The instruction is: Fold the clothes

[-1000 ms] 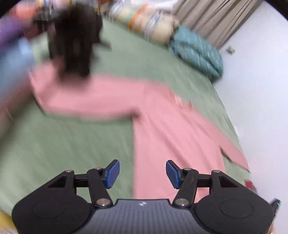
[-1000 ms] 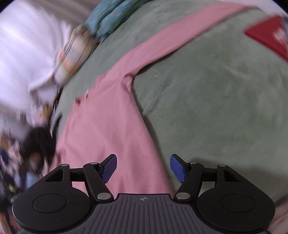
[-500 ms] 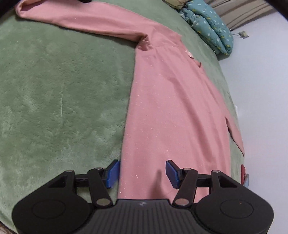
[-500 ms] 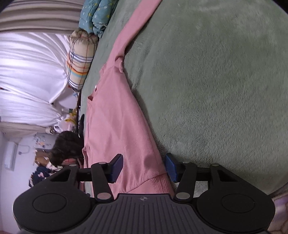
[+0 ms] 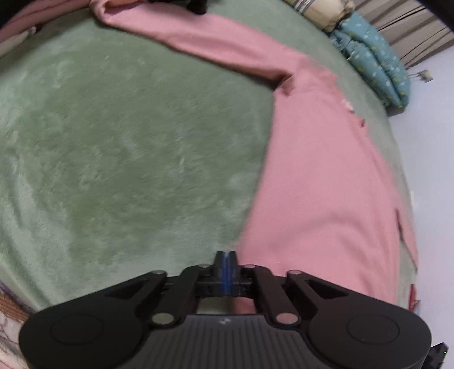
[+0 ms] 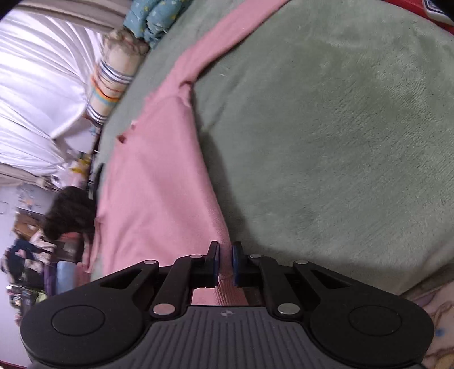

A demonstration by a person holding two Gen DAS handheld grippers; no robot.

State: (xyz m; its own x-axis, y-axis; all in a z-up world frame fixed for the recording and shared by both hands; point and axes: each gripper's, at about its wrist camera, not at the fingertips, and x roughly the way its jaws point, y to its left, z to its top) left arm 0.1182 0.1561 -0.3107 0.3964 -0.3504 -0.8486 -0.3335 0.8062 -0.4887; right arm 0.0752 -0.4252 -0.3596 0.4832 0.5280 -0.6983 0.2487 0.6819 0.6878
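No word, number or brand name can be read in either view. Each gripper body carries only a tiny pale emblem at the lower middle of the frame, on the left gripper (image 5: 226, 265) and on the right gripper (image 6: 225, 262), too small to make out. A red object (image 6: 425, 8) at the upper right corner of the right wrist view bears a white and blue mark that cannot be read.

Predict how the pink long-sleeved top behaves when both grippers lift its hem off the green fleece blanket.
The pink long-sleeved top will probably sag between grips: it lies thin and flat. Its spread sleeve will likely trail. The green fleece blanket looks plush, so expect some drag. It ridges in the right gripper, so likely light.
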